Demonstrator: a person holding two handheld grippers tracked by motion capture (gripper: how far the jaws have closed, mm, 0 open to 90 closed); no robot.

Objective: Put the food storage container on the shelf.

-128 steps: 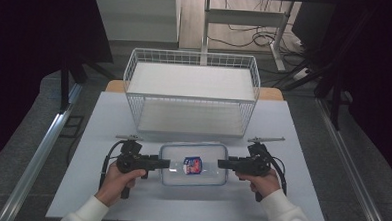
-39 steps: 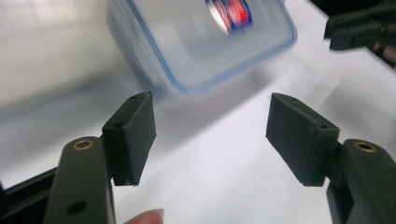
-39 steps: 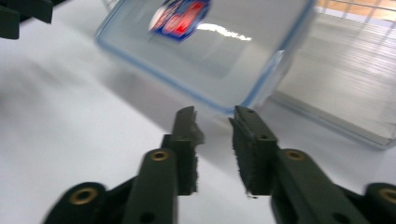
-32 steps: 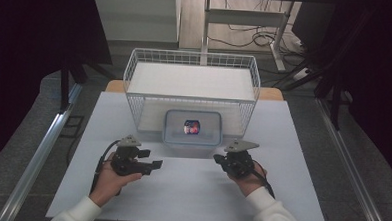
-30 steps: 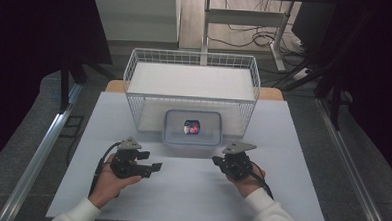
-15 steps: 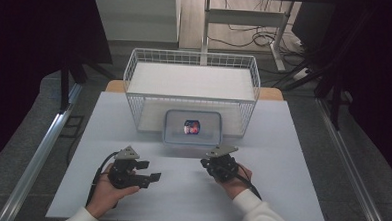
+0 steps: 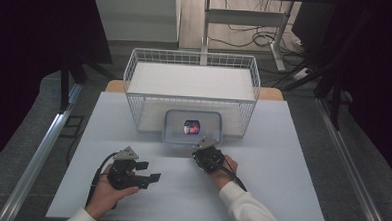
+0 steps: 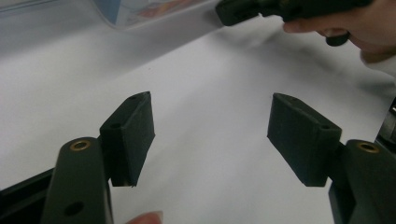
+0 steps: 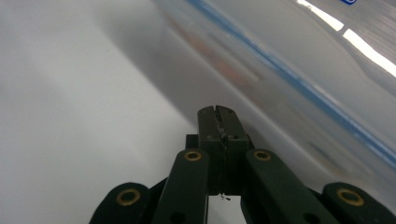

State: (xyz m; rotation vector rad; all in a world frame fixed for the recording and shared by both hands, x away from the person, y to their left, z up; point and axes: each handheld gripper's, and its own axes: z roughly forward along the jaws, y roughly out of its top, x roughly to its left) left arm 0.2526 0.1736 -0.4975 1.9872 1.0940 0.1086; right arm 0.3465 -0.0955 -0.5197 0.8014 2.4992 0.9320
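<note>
Box has gone from mid-desk to the wire basket's front wall, and I've let go. Right hand-held gripper has moved in, jaws closed and empty, tips at the box's near edge; likely a nudge next. Left hand-held gripper sits wide open, empty, over bare desk.

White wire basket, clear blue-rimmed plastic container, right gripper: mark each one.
White wire basket (image 7: 136,68): high view, left rim.
Clear blue-rimmed plastic container (image 7: 175,132): high view, lid, left part.
Right gripper (image 9: 218,111): right gripper view, tips of shut jaws.
</note>
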